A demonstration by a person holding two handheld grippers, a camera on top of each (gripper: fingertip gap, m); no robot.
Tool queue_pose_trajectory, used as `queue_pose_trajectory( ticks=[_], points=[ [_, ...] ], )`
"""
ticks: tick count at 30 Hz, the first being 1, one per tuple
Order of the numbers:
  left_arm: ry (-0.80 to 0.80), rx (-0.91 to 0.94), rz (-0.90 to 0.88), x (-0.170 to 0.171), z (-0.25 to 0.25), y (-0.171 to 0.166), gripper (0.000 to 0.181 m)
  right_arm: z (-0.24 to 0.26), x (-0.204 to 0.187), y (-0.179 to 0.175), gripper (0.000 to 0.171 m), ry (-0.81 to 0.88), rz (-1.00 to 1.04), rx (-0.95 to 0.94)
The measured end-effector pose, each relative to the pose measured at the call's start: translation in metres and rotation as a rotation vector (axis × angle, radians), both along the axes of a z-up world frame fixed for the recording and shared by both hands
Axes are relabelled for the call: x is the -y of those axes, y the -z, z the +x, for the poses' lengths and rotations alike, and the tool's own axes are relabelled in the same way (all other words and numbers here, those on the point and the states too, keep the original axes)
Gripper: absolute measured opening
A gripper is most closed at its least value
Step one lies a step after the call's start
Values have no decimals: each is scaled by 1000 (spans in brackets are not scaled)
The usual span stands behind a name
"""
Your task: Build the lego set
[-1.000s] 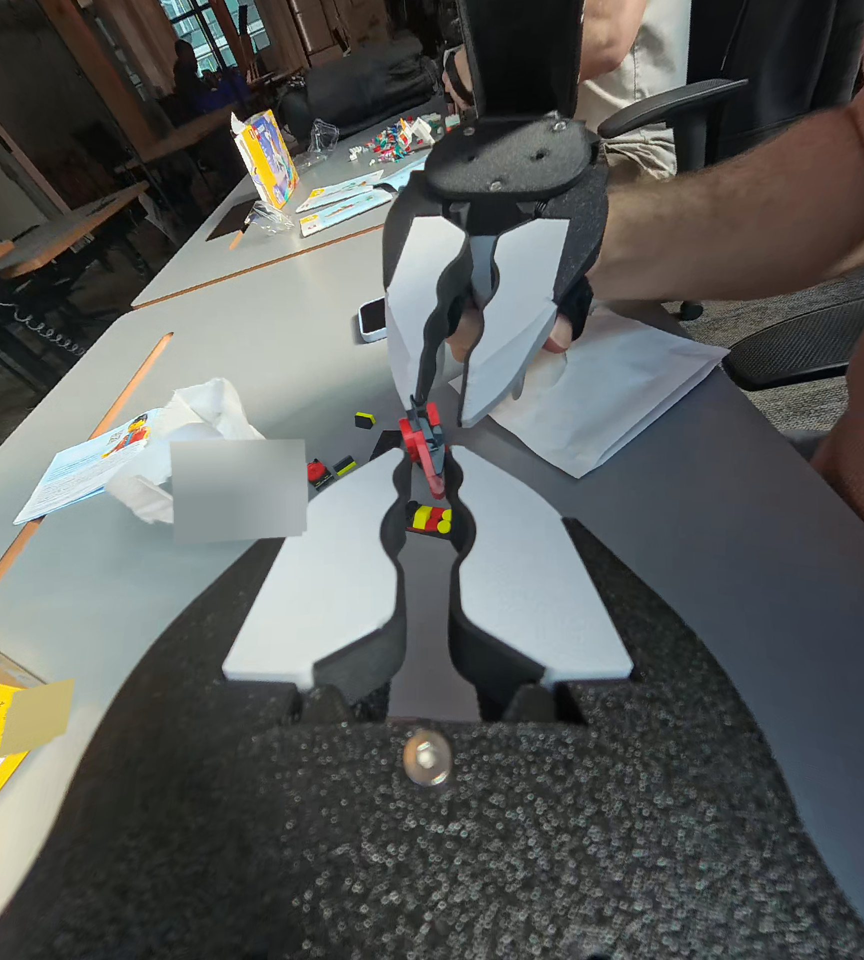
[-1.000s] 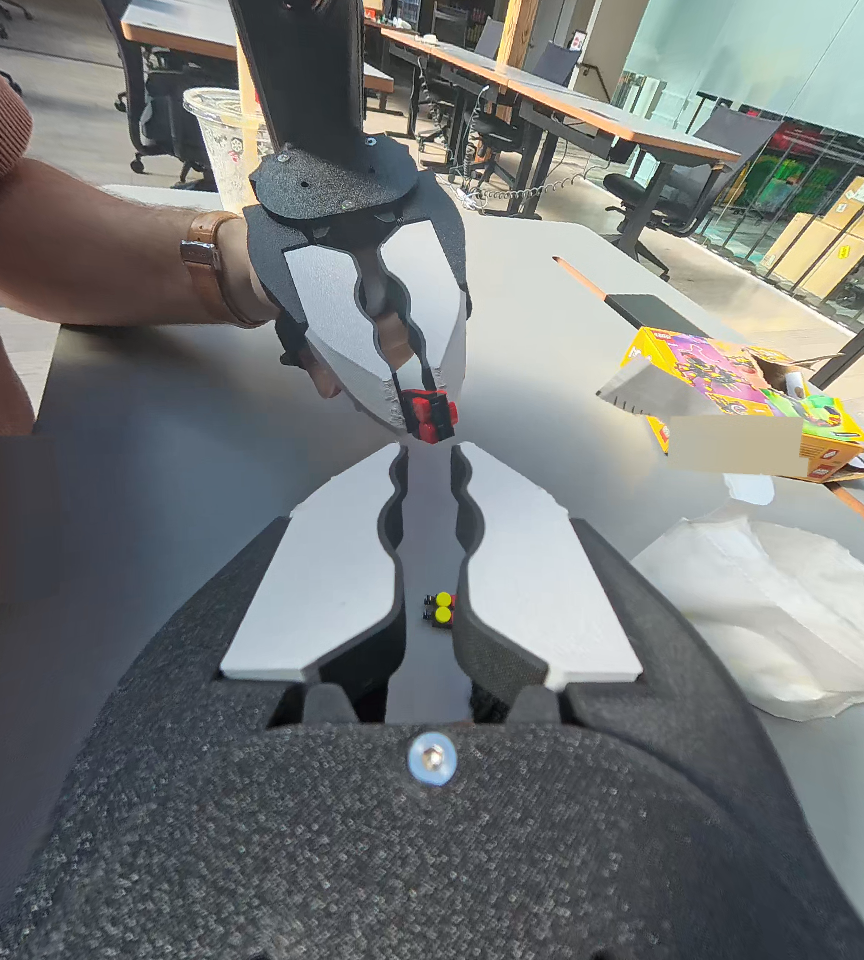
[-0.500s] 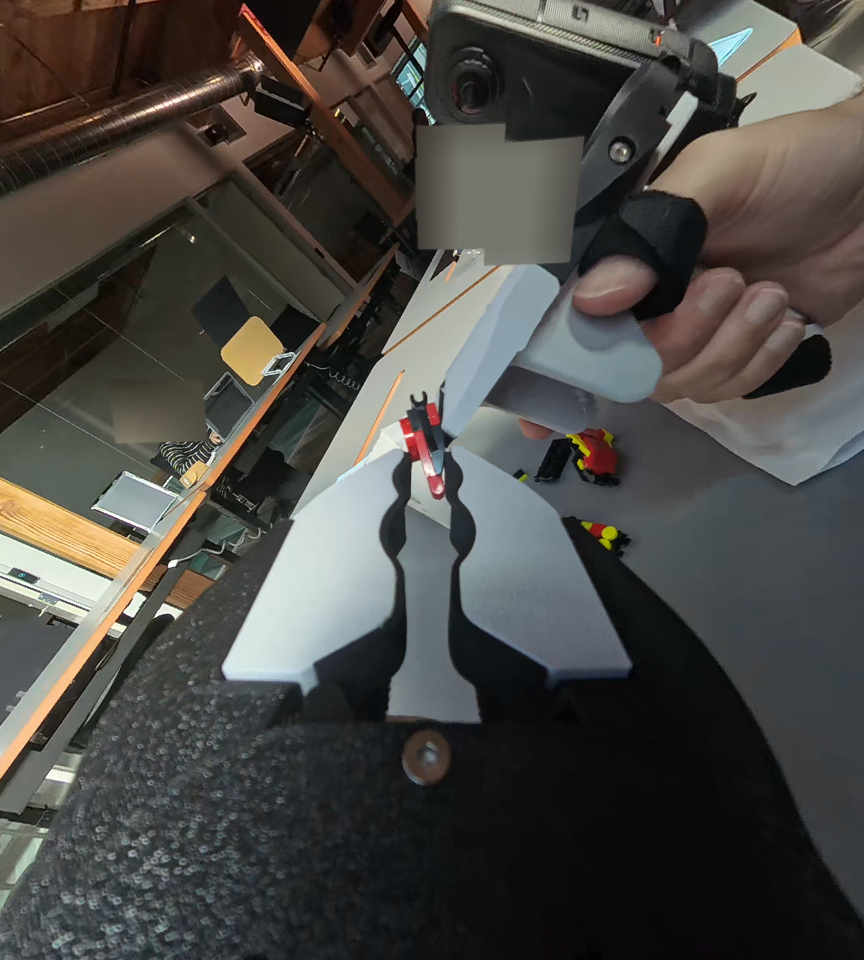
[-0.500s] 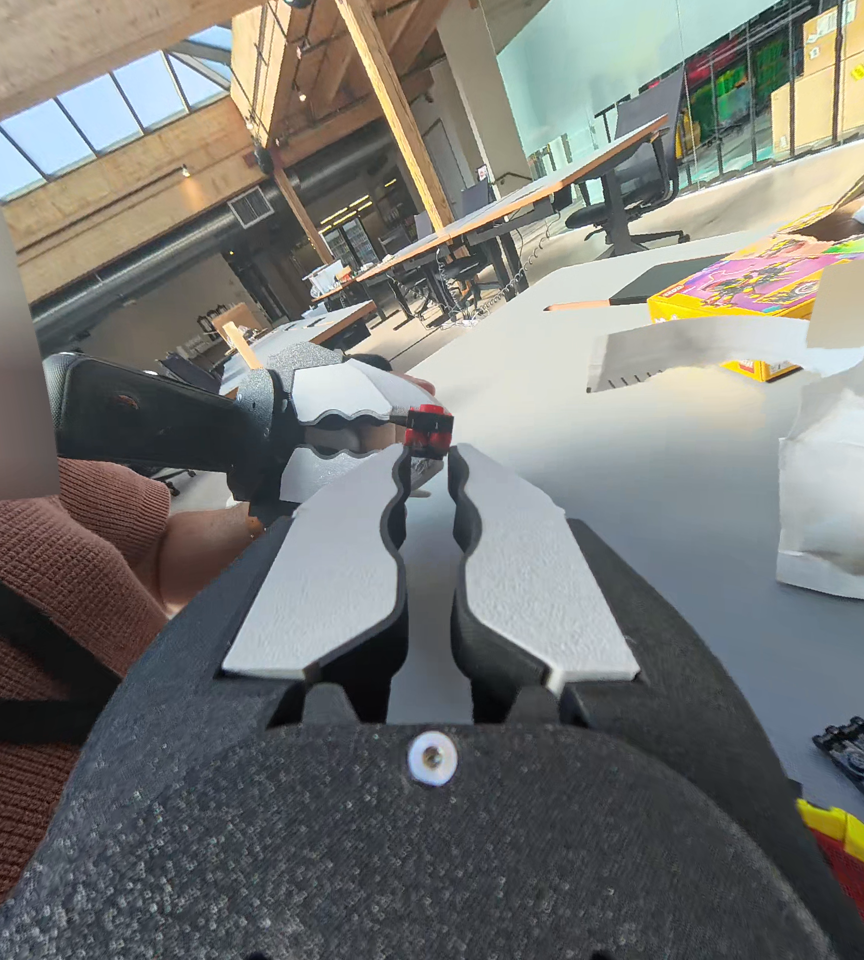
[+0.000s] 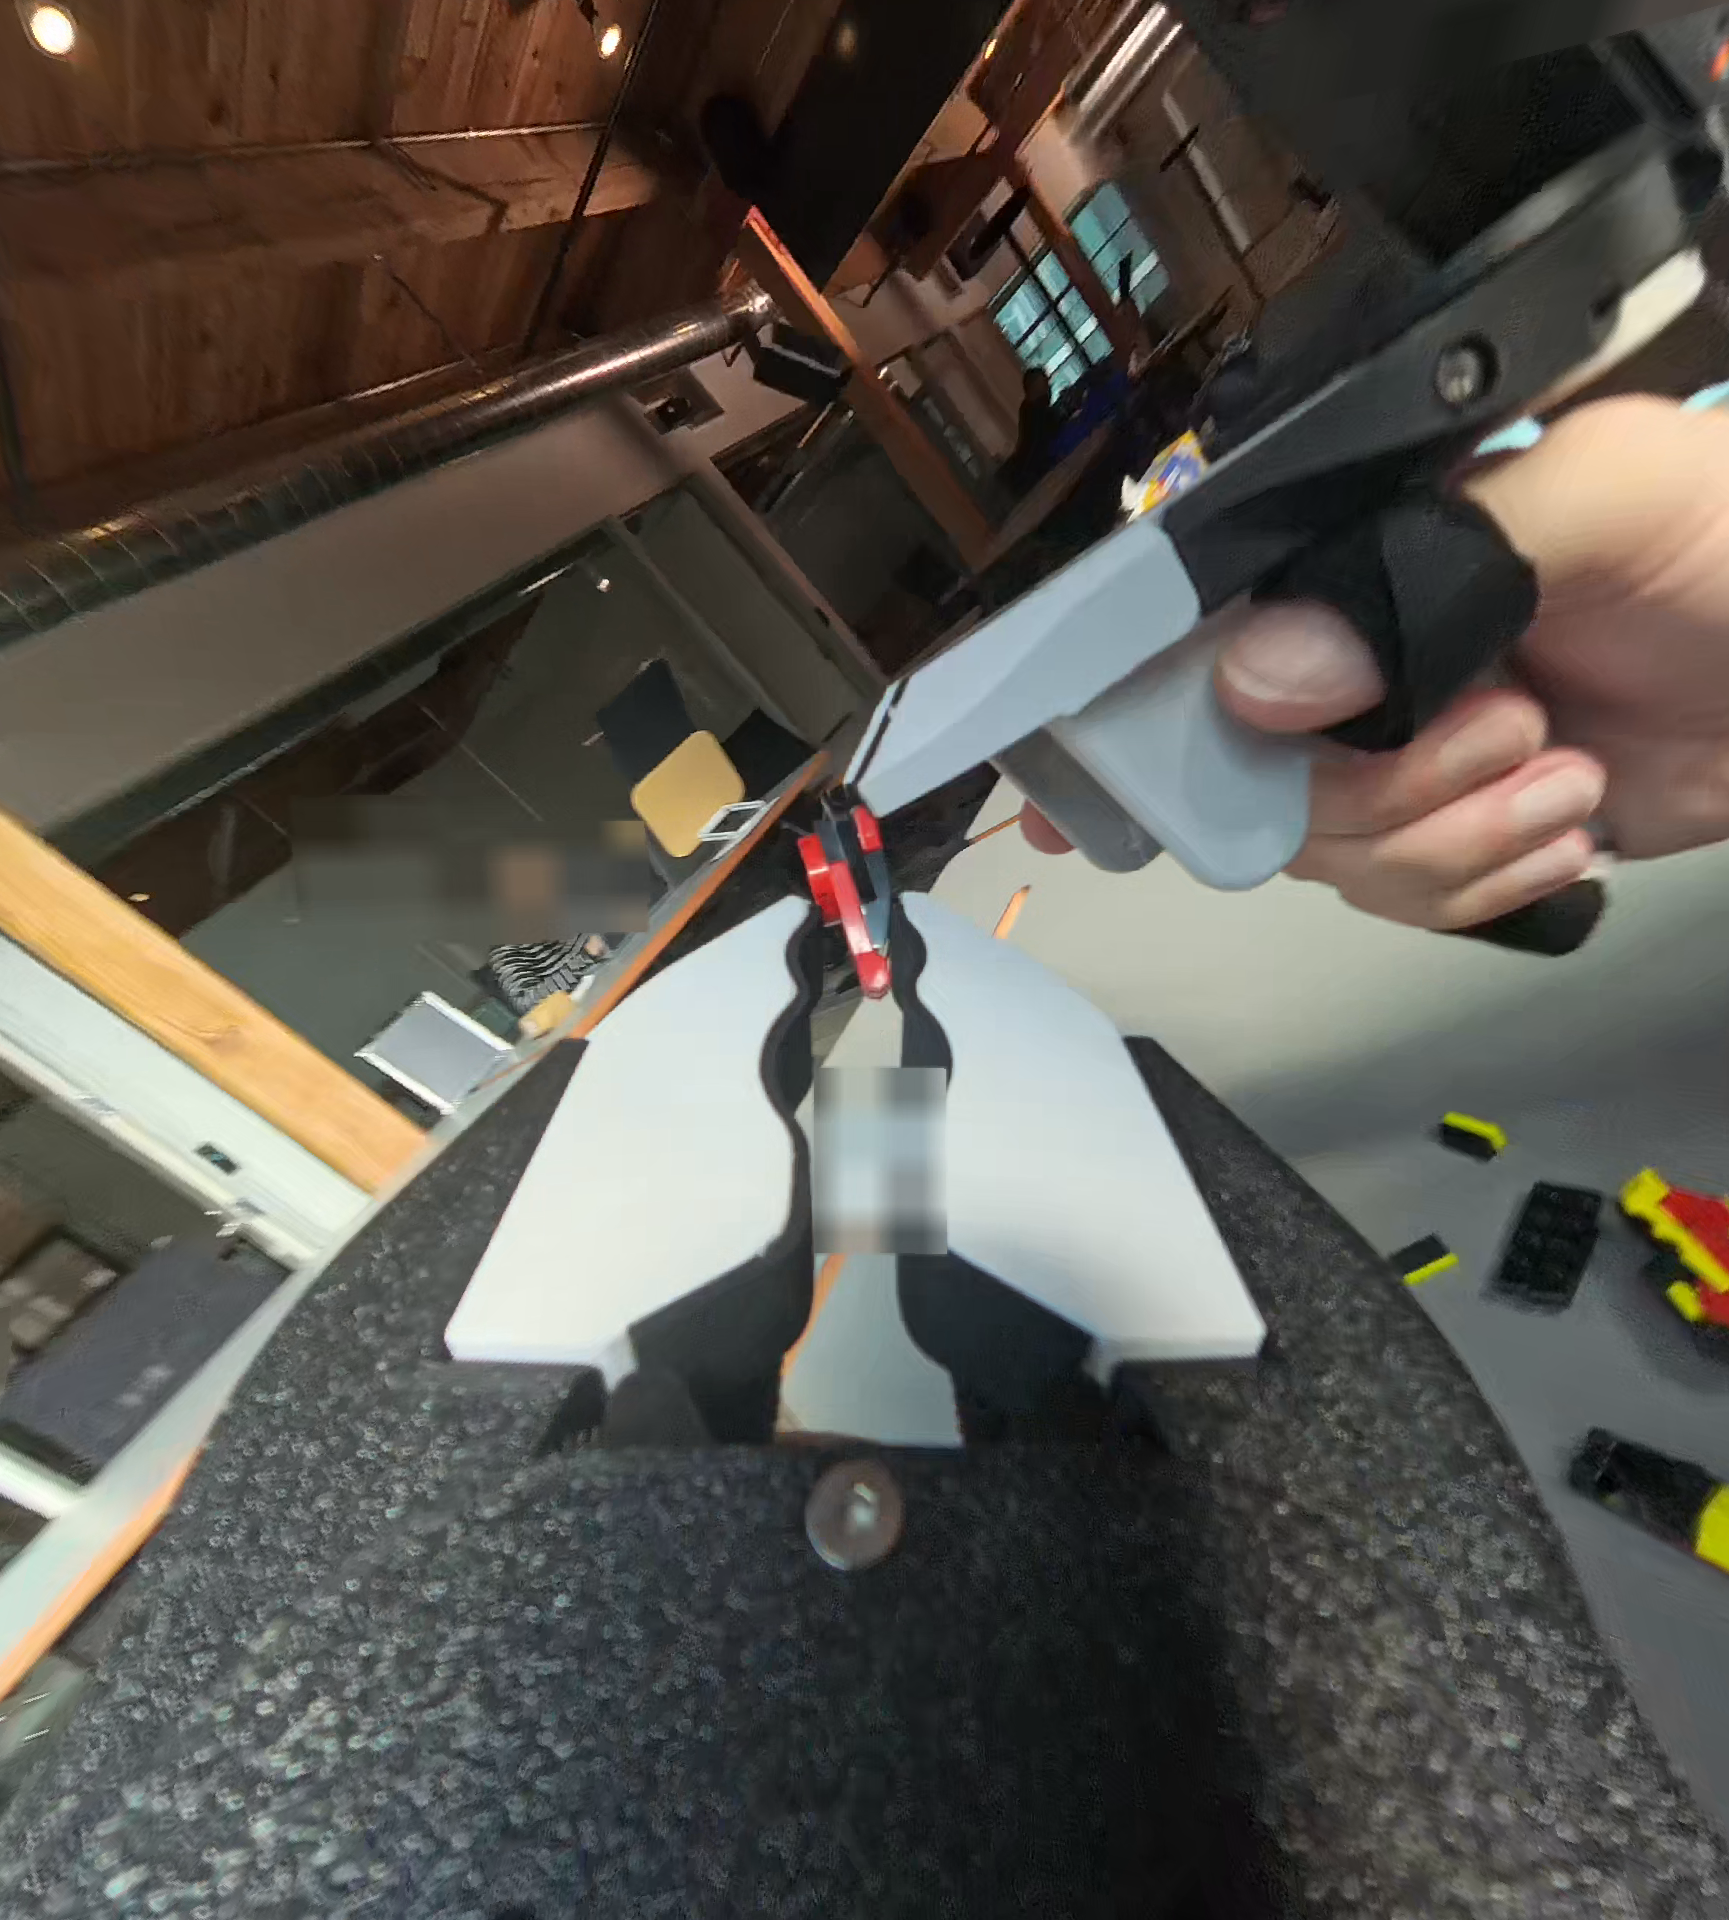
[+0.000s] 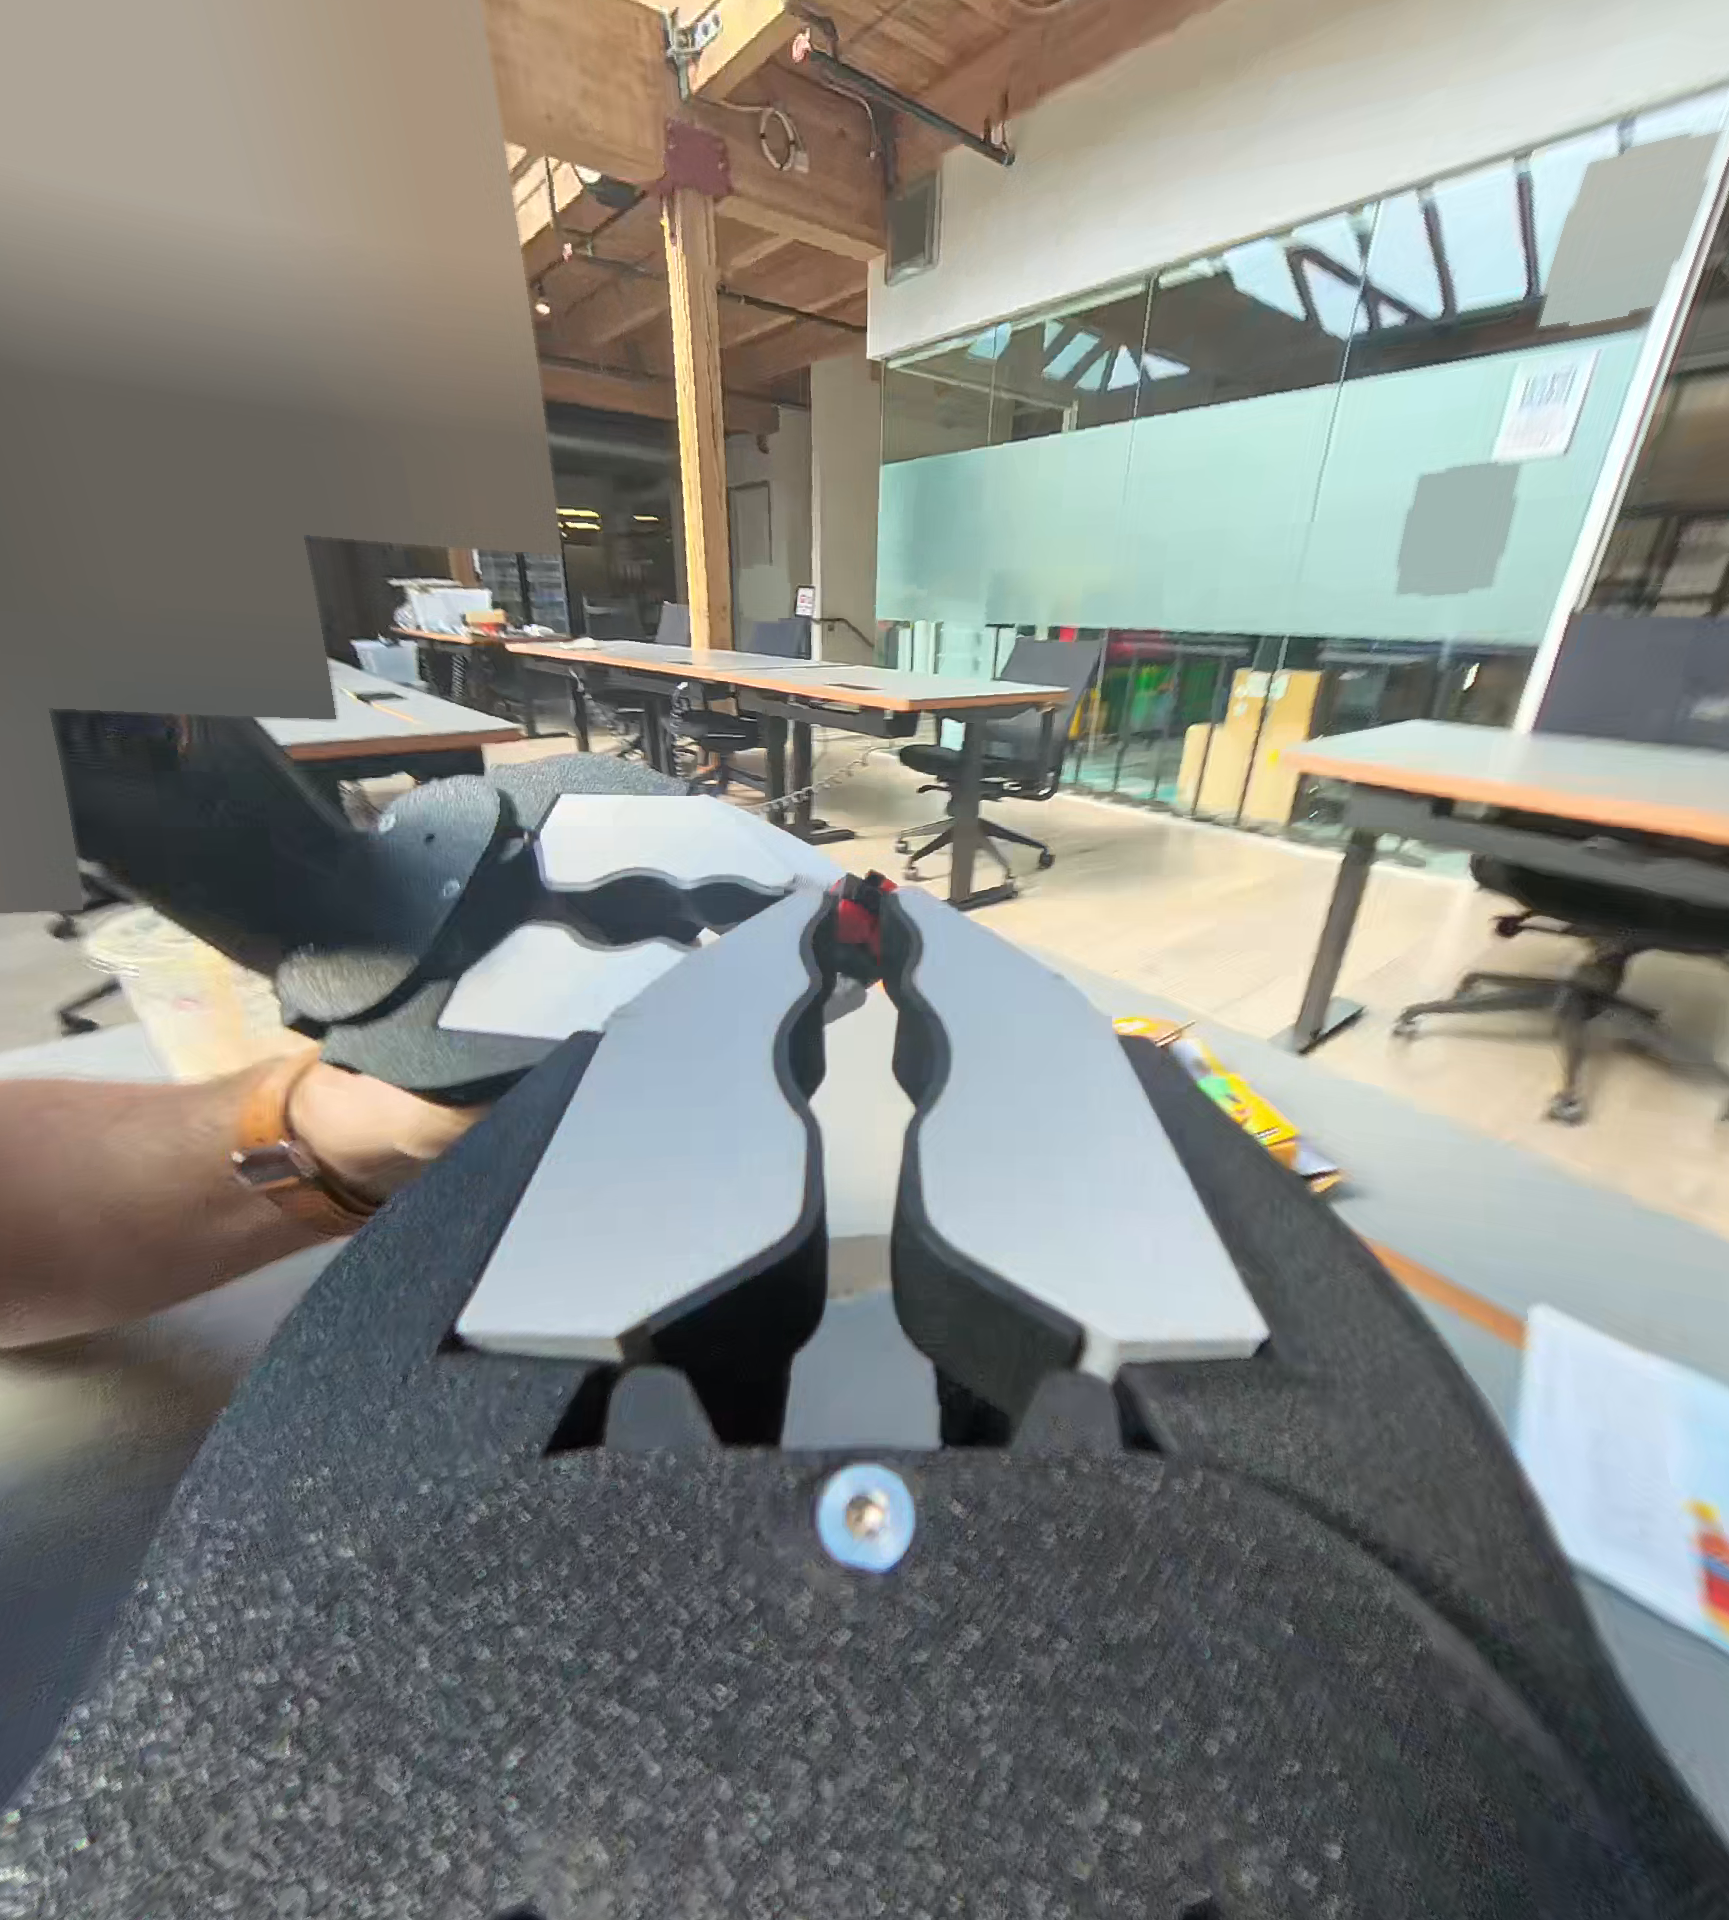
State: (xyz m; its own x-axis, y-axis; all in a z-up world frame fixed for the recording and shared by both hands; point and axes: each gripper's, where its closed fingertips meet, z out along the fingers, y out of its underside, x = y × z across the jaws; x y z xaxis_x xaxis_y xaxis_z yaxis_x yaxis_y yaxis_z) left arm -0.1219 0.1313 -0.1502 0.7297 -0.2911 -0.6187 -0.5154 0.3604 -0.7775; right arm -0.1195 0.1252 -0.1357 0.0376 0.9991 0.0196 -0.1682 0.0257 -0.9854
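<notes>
Above surface [image 5: 1462,1039], left gripper [image 5: 852,914] fingers clamp red-and-grey lego piece [image 5: 844,894]; right gripper [image 6: 860,914] fingers pinch narrow on same piece. Best press straight, studs aligned, no twisting. Loose bricks [image 5: 1712,1257] lie below.

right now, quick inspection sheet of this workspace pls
surface: grey table, mostly bare
job's things: red lego piece held above the table; red-yellow build and black plate lying loose
clutter: booklet, yellow box
grippers: left gripper shut on the red lego piece; right gripper closed on it too
cables: nothing seen
surroundings: office desks, chairs, glass wall
</notes>
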Motion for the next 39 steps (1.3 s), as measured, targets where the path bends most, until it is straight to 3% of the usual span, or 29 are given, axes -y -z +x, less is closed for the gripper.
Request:
queue_pose_trajectory(
  ticks=[3, 7, 11, 16, 19, 22, 24, 31, 39],
  points=[
    [229, 243, -205, -25, -3, -28, 12, -4, -21, -24, 9, 69, 358, 53],
    [391, 372, -215, -36, -13, -60, 12, -3, -43, -37, 15, 195, 662, 78],
    [609, 571, -366, -38, -10, -54, 12, -2, -47, -49, 10, 331, 826, 32],
    [796, 780, -500, -39, -13, -51, 12, -9, -39, -43, 9, 373, 937, 52],
    [924, 879, -496, -32, -13, -59, 11, -11, -49, -41, 9, 367, 815, 68],
    [1070, 989, -421, -22, -18, -73, 11, -14, -35, -45, 12, 53, 379, 4],
    [1128, 1034, -437, -20, -17, -73, 11, -7, -33, -56, 12, -40, 229, -84],
    [1204, 1177, -423, -22, -18, -77, 11, -13, -33, -49, 14, 32, 301, -30],
    [1181, 1159, -335, -19, -15, -77, 11, -25, -21, -44, 12, -149, -39, -43]
  ],
)
